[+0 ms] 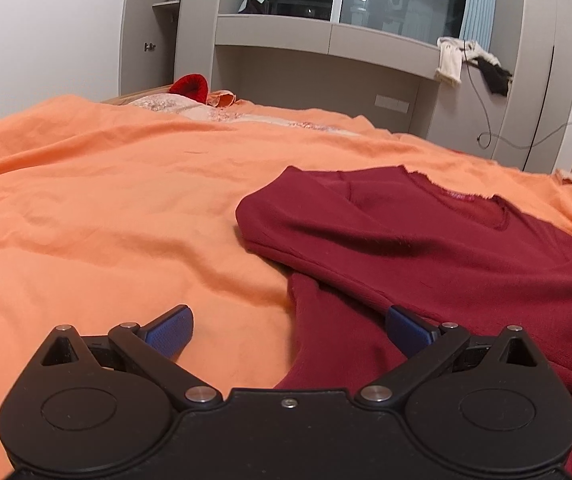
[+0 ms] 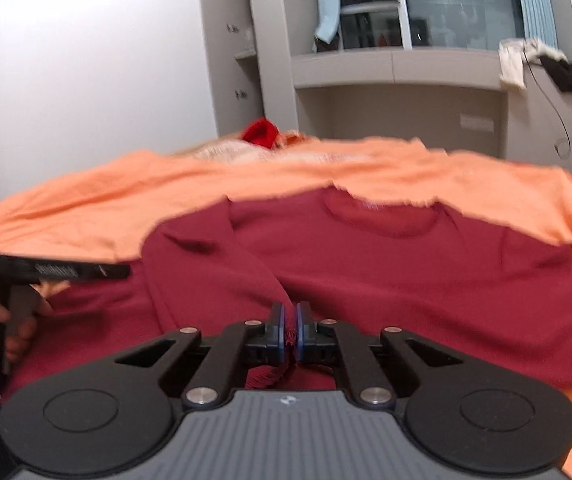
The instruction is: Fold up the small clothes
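The dark red sweater (image 2: 405, 272) lies spread on the bed, in the middle of the right wrist picture and at the right side of the left wrist picture, with its round neckline (image 1: 429, 208) toward the far end of the bed. It is one garment only, of a soft knitted cloth with a slightly fuzzy surface, and a small label shows inside the collar. One sleeve (image 2: 222, 264) is folded across the body toward the lower middle of the right wrist picture, and its cuff end is pinched between the blue pads of the right claw (image 2: 290, 330), whose jaws stand almost together on the cloth. The left claw (image 1: 287, 328) stands wide, its two blue ribbed pads (image 1: 170, 330) well apart; one is over the orange bed sheet (image 1: 106, 208) and the other over the red cloth, and nothing is gripped between them. Both claws are black plastic with round metal pins. At the left edge of the right wrist picture, a hand (image 2: 2, 320) holds the handle of the left claw. The sheet is wrinkled, thin and matte. At the far end of the bed lies one bright red object (image 1: 190, 86), too small to identify. Behind the bed stands a grey cabinet (image 1: 325, 40) with smooth flat panels.
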`<state>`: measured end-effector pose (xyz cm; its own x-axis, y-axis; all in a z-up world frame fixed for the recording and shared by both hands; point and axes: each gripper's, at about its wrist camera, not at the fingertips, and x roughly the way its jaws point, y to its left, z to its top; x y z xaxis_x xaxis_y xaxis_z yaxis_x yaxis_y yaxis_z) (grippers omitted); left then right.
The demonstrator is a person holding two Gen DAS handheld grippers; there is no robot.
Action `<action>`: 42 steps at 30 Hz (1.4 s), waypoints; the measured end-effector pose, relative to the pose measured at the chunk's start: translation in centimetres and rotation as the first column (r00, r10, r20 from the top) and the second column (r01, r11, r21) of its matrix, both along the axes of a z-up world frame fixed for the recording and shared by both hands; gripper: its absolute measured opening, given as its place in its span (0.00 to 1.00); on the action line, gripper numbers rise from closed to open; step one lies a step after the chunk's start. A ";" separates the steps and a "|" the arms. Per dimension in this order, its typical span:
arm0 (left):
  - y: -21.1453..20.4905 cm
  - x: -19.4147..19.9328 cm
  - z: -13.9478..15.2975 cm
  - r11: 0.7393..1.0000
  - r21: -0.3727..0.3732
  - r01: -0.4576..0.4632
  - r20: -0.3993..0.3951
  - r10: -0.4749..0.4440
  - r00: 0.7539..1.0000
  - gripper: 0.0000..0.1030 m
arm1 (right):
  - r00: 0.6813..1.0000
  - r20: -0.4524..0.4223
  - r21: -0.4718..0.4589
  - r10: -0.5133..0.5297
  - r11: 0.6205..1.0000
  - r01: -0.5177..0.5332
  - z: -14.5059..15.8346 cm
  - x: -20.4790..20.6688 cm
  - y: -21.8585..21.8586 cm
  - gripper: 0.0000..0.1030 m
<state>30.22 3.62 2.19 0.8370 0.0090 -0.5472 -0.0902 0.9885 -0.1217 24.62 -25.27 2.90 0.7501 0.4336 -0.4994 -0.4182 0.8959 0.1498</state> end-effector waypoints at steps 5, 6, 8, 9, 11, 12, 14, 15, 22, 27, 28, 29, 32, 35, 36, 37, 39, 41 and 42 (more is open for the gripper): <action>-0.1 0.0 0.3 0.999 -0.035 -0.004 0.028 0.005 1.000 0.99 | 0.999 -0.013 -0.025 -0.041 0.999 0.040 -1.0 -0.4 -0.1 0.48; -0.2 0.1 0.4 0.999 -0.032 -0.010 0.034 0.011 0.999 0.99 | 0.999 0.000 -0.025 -0.044 0.999 0.044 -1.0 -0.6 -0.2 0.55; -0.2 0.5 0.8 1.000 -0.010 -0.025 0.050 0.025 0.998 0.99 | 0.999 0.023 -0.024 -0.043 0.999 0.044 -1.0 -1.1 -0.1 0.65; -0.1 0.7 1.0 0.999 0.004 -0.038 0.059 0.037 0.998 0.99 | 0.999 0.029 -0.031 -0.036 0.999 0.037 -1.1 -1.3 0.1 0.67; 0.2 1.5 1.5 0.997 0.028 -0.074 0.069 0.072 0.995 0.99 | 0.999 0.040 -0.055 -0.026 0.998 0.029 -1.5 -1.5 0.5 0.82; 0.6 1.9 1.7 0.995 0.033 -0.091 0.071 0.089 0.994 0.99 | 0.999 0.044 -0.073 -0.020 0.997 0.023 -1.8 -1.6 0.8 0.84; 1.9 3.0 1.9 0.992 0.025 -0.127 0.069 0.125 0.990 0.99 | 0.999 0.053 -0.120 0.000 0.993 0.007 -2.5 -1.9 1.4 0.87; 2.7 3.6 1.9 0.989 0.012 -0.146 0.061 0.146 0.987 0.99 | 0.998 0.055 -0.140 0.008 0.990 -0.001 -2.8 -2.0 1.6 0.89; 7.1 5.6 1.1 0.977 -0.089 -0.196 -0.073 0.190 0.979 0.99 | 0.999 0.041 -0.107 -0.006 0.994 0.010 -3.2 -1.6 1.1 0.97; 5.7 4.3 0.7 1.000 -0.002 -0.019 -0.087 0.019 0.996 0.99 | 1.000 0.016 -0.063 0.002 0.998 -0.001 -3.4 -1.2 0.6 0.95; 5.3 4.0 0.7 1.000 0.013 0.019 -0.080 -0.018 0.997 0.99 | 1.000 0.013 -0.048 0.010 0.999 -0.009 -3.3 -1.1 0.5 0.88; 5.0 3.7 0.8 0.998 0.026 0.049 -0.069 -0.047 0.996 0.99 | 1.000 0.009 -0.034 0.016 0.999 -0.015 -3.2 -1.0 0.4 0.80; 4.6 3.4 1.2 0.996 0.019 0.083 -0.035 -0.082 0.996 0.99 | 1.000 -0.005 0.027 0.000 1.000 0.000 -2.9 -0.8 -0.1 0.49; 3.9 3.4 1.3 0.992 0.012 0.122 -0.017 -0.122 0.992 0.99 | 0.999 -0.038 0.046 -0.022 0.999 0.023 -2.7 -0.3 -0.2 0.13; 3.5 3.4 1.2 0.990 0.032 0.138 -0.021 -0.137 0.990 0.99 | 0.999 -0.048 0.057 -0.025 0.998 0.027 -2.6 -0.2 -0.2 0.10; 3.1 3.5 1.1 0.987 0.054 0.149 -0.028 -0.148 0.989 0.99 | 0.998 -0.052 0.067 -0.027 0.997 0.031 -2.3 0.0 -0.2 0.07; 2.3 3.8 0.6 0.981 0.101 0.166 -0.058 -0.161 0.985 0.99 | 0.999 -0.020 0.106 -0.036 0.994 0.038 -1.2 -0.2 -0.6 0.06; 1.6 4.2 -0.1 0.973 0.141 0.183 -0.110 -0.168 0.980 0.99 | 0.998 0.033 0.155 -0.044 0.987 0.038 0.3 -0.5 -1.2 0.06; 1.3 4.5 -0.5 0.968 0.161 0.190 -0.128 -0.171 0.977 0.99 | 0.997 0.061 0.179 -0.050 0.983 0.038 1.0 -0.7 -1.5 0.06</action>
<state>34.67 4.91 1.72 0.7666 -0.0349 -0.6411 0.0883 0.9948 0.0514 23.91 -26.77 3.94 0.7989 0.4768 -0.3668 -0.3927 0.8752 0.2823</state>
